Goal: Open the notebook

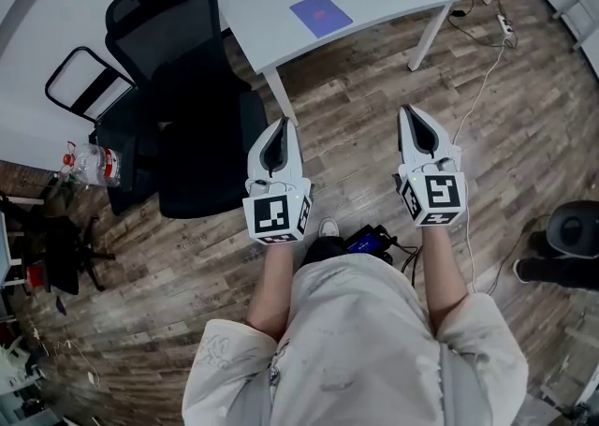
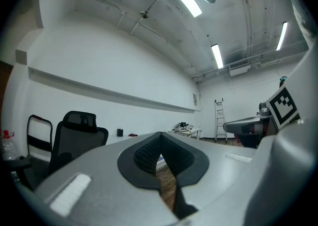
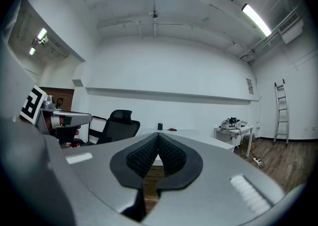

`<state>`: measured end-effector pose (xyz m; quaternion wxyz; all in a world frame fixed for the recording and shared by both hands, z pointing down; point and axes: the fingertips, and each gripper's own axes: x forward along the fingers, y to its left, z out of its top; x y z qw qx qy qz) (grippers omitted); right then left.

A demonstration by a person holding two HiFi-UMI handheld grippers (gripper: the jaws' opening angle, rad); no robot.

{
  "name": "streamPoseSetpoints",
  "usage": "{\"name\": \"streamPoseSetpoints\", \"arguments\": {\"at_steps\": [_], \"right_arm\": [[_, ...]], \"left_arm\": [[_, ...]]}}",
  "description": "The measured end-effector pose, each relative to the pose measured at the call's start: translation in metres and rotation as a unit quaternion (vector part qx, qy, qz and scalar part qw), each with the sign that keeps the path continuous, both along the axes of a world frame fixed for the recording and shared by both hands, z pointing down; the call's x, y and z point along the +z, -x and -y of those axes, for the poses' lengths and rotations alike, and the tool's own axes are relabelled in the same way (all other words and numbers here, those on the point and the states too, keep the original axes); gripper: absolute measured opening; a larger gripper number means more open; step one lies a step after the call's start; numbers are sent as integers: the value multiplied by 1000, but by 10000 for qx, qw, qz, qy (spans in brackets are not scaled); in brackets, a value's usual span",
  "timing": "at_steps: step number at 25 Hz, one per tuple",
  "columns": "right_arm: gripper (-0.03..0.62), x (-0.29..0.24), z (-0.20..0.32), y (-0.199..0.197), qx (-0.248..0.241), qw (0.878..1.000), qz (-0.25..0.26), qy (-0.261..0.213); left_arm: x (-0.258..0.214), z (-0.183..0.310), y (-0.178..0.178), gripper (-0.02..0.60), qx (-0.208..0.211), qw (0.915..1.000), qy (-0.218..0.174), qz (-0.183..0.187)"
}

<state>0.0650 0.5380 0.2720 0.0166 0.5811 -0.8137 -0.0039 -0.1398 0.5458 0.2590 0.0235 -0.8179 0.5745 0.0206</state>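
Wood-plank floor (image 1: 524,106) covers most of the head view. A white surface (image 1: 271,3) stands at the far side of the room, one leg at its near corner. A black office chair (image 1: 197,124) stands just beside that corner, on the left. The person (image 1: 356,340), in a light shirt, stands well short of the surface with both forearms held forward. The left gripper (image 1: 284,124) and the right gripper (image 1: 409,112) are level, side by side and apart from each other, both pointing toward the surface. In the left gripper view the fingers (image 2: 144,153) meet at their tips with nothing between them. In the right gripper view the fingers (image 3: 171,156) are likewise together and empty. The notebook (image 1: 321,14), with a purple-blue cover, lies closed and flat near the front edge of the surface, well apart from both grippers. A clear plastic bottle (image 1: 94,164) with a red cap shows to the left of the chair.
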Motion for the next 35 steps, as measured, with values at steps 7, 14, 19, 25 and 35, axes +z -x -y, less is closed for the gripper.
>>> {"name": "streamPoseSetpoints", "arguments": {"at_steps": [7,14,19,25,35], "right_arm": [[6,-16,84,55,120,9999,-73,-23],[5,-23,142,90,286,9994,-148,-113],[6,-16,173,84,415,9989,-177,-90],[5,4,238,66,414,9990,-151,-46],[5,26,428,-37,233,9997,-59,63]], "left_arm": [[-15,89,55,17,92,9999,-41,-17],[-14,155,92,17,219,9997,-69,-60],[-5,194,89,17,307,9994,-48,-132],[12,256,72,15,298,9995,-10,-91],[27,437,-35,16,174,9998,89,-73]]}}
